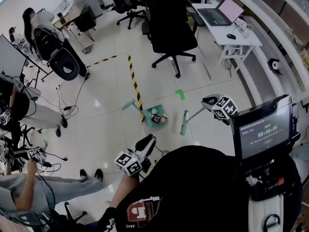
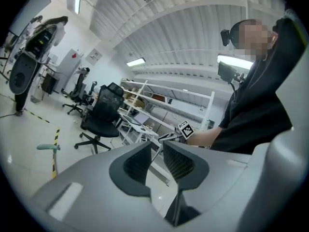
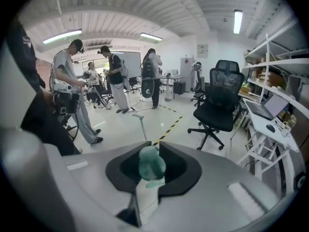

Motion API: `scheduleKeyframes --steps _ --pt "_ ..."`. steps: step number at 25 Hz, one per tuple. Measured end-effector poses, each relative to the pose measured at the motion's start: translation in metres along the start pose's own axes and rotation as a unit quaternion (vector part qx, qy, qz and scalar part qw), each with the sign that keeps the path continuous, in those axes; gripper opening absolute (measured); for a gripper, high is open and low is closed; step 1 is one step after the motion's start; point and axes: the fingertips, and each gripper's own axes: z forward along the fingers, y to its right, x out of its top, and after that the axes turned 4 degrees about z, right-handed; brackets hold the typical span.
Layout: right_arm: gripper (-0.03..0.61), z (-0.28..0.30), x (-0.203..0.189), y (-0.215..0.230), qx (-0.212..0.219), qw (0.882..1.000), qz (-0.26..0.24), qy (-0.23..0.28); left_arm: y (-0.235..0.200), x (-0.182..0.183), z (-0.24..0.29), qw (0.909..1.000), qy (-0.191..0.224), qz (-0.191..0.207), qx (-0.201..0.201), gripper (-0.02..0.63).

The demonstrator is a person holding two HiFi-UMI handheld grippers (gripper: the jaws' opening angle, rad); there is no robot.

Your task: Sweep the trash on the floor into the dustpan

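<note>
— Closest to the head camera: the wearer's black top (image 1: 203, 187) and a screen unit (image 1: 263, 132). What lies just beyond them?
— My left gripper (image 1: 148, 141), with its marker cube toward the body. Its own view shows the jaws parted by a narrow gap with nothing between them: released and empty.
— And the right gripper (image 1: 210, 101)?
— Clenched on the green end of the broom handle (image 3: 152, 164). The broom (image 1: 184, 122) slants down to the floor, its head just beside the green dustpan (image 1: 150, 122) and not touching it.
— Where is the trash (image 1: 157, 116)?
— Small pieces lie in the dustpan, which sits on the yellow-black floor tape (image 1: 134, 81). The dustpan's pole (image 1: 128, 104) rises at its left.
— Surroundings?
— A black office chair (image 1: 169, 28) and a white desk (image 1: 231, 37) stand well beyond. People (image 1: 34, 192) occupy the far left.
</note>
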Motion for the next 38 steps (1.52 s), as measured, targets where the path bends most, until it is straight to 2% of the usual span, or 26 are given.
scheduleKeyframes --steps 3,6,11,14,17,22,26,31,34,38 --pt "0.046 -0.045 -0.025 -0.021 0.009 0.999 -0.005 0.031 0.046 -0.015 0.017 0.9991 -0.006 0.033 -0.026 0.081" --pt "0.046 -0.094 -0.064 -0.041 0.021 0.998 -0.006 0.057 0.111 -0.046 0.027 0.9986 -0.008 0.044 -0.028 0.081" --pt "0.046 -0.176 -0.136 -0.066 0.04 0.995 0.001 0.092 0.226 -0.112 0.034 0.9996 0.016 0.022 -0.011 0.081" --pt "0.046 -0.217 -0.177 -0.078 0.052 0.995 -0.004 0.085 0.295 -0.138 0.032 0.9999 0.009 0.012 -0.003 0.081" --pt "0.046 -0.247 -0.215 -0.093 0.066 0.995 -0.002 0.069 0.342 -0.147 0.015 0.9997 0.009 0.015 0.016 0.081" --pt "0.046 -0.267 -0.266 -0.118 0.086 0.995 -0.004 0.048 0.37 -0.161 -0.022 0.9978 0.034 0.021 0.054 0.081" --pt "0.046 -0.284 -0.295 -0.152 0.093 0.995 -0.007 0.038 0.389 -0.166 -0.051 0.9968 0.044 0.025 0.062 0.081" --pt "0.046 -0.288 -0.326 -0.199 0.09 0.996 -0.002 0.026 0.405 -0.18 -0.11 0.9972 0.05 0.027 0.048 0.08" --pt "0.046 -0.291 -0.336 -0.223 0.072 0.997 0.006 0.029 0.418 -0.208 -0.154 0.9991 0.027 0.019 0.024 0.08" --pt "0.046 -0.294 -0.337 -0.24 0.051 0.997 0.034 0.042 0.419 -0.224 -0.163 0.9997 0.0 0.022 0.008 0.08"
